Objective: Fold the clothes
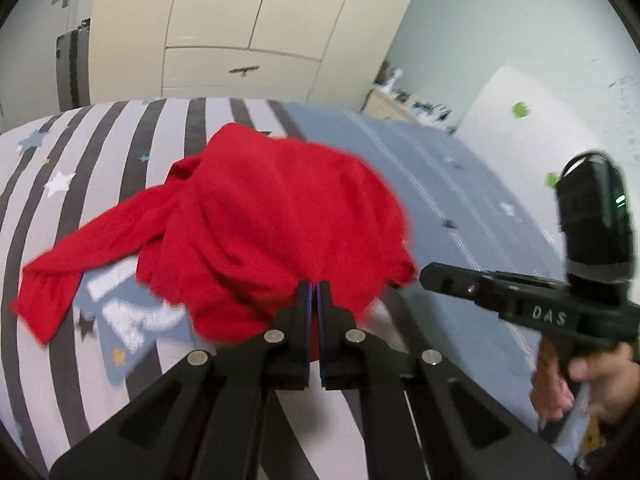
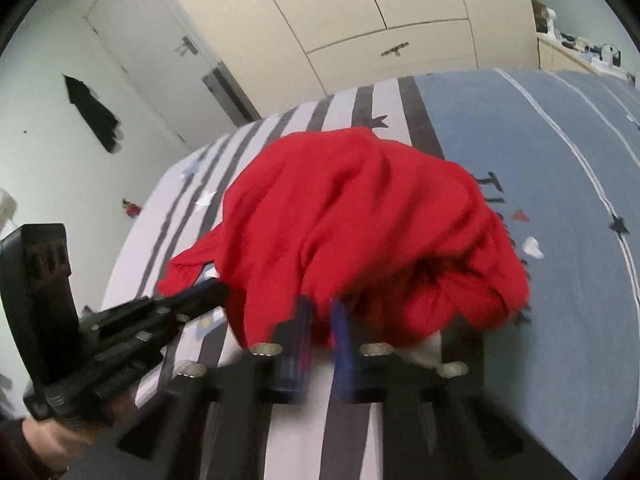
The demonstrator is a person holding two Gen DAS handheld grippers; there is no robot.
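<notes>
The left gripper had its two black fingers pressed nearly together, blue pads facing, with the near hem of the red garment pinched in the narrow slit between them. In the right wrist view the right gripper was blurred by motion; its fingers stood a little apart with red cloth showing between and over their tips, so it appeared to clamp the garment's near edge, though the blur left the grip uncertain. In the left wrist view the right gripper's body, marked "DAS", reached in from the right of the garment, a hand wrapped round its grip.

The red garment was bunched and lifted at its near edge, the rest draped over the bed. One long sleeve trailed out to the left of the garment across the striped, star-printed cover. Right of the garment the cover turned plain blue with thin white lines. Beyond the garment, past the bed's far edge, stood a cream wardrobe.
</notes>
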